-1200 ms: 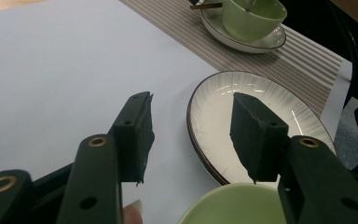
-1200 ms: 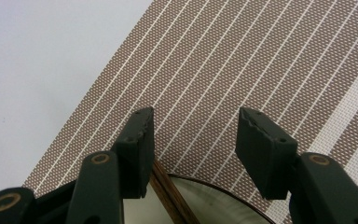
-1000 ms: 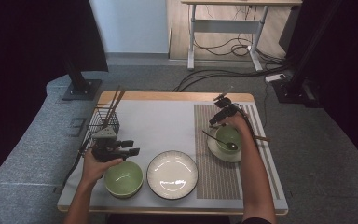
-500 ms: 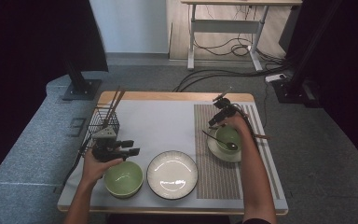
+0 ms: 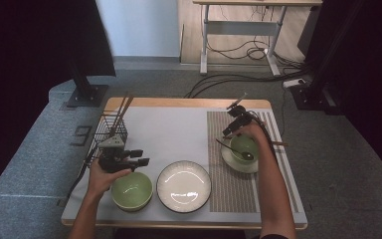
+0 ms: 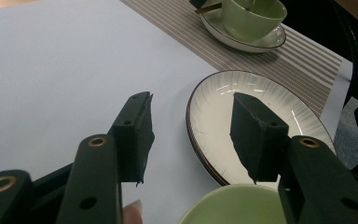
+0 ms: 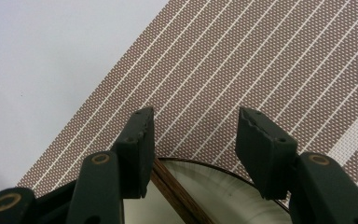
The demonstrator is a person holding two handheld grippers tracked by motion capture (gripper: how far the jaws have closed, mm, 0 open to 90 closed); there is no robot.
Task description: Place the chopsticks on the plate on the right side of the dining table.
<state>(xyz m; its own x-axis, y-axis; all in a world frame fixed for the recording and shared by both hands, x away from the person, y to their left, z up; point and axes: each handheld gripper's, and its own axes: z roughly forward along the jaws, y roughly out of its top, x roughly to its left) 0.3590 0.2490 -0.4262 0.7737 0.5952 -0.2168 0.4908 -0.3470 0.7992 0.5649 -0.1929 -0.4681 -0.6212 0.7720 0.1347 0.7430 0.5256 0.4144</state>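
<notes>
My left gripper [image 5: 142,157] hovers open just above the far rim of a green bowl [image 5: 132,190] at the table's front left. In the left gripper view its jaws [image 6: 191,121] frame bare white mat and the edge of a ribbed white plate [image 6: 214,105], with the bowl [image 6: 235,207] below them. My right gripper [image 5: 229,130] stands open over the striped placemat [image 5: 234,184], just behind a green cup [image 5: 243,147] on a saucer [image 5: 231,162]. In the right gripper view, the saucer's rim [image 7: 214,179] and a brown wooden handle [image 7: 177,196] lie under the open jaws [image 7: 193,135].
A black wire basket [image 5: 110,130] holding chopsticks stands at the back left. The white plate [image 5: 184,185] sits between bowl and saucer. A spoon [image 5: 229,148] rests in the cup and a stick [image 5: 279,144] pokes out to its right. The white mat [image 5: 174,134] covers the table's middle.
</notes>
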